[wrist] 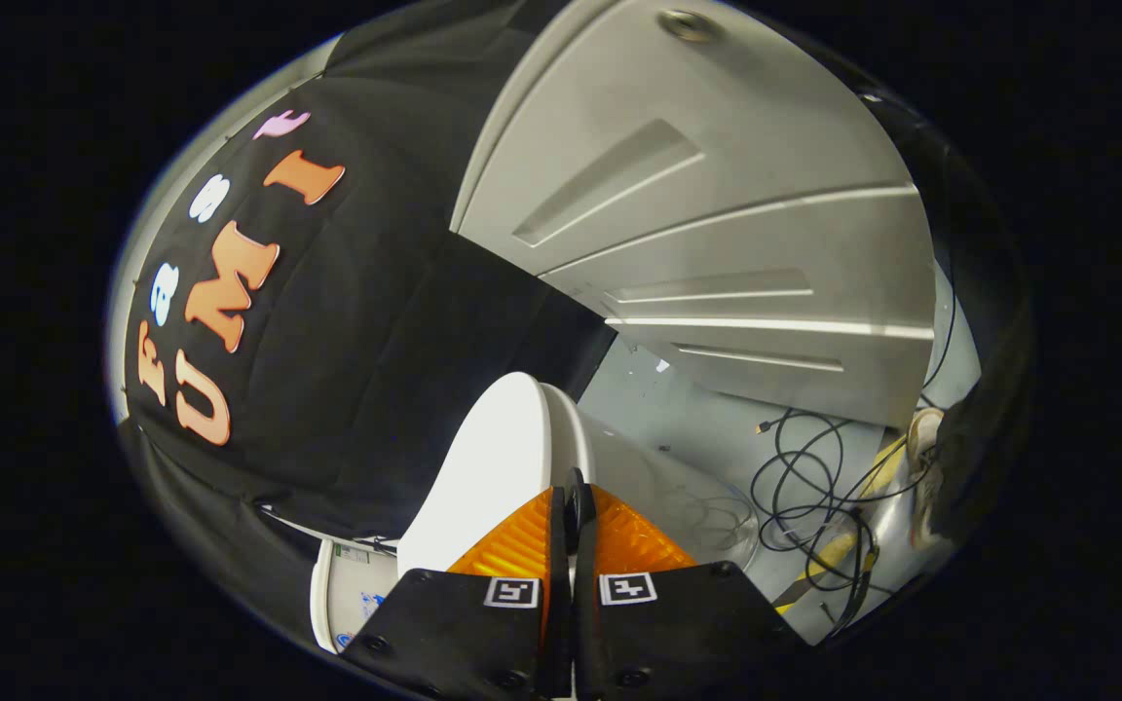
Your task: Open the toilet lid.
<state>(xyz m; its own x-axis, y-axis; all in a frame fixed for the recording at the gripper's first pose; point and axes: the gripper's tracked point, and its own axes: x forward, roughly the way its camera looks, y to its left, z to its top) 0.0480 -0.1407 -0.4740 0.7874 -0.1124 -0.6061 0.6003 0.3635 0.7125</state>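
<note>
Claw (pixel 576 497) pressed together, tips touching the raised toilet lid (pixel 493 467) edge; cabled floor (pixel 717 438) beyond.

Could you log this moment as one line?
lid: raised, edge between fingers | gripper: shut on lid | cables: floor

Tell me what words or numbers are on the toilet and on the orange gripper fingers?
Sticker on the white part below the raised toilet lid: blue print, too small to read.
Gripper fingers, closed together at the lid's edge: a black-and-white square marker on each, only a pattern, no words or numbers.
</note>
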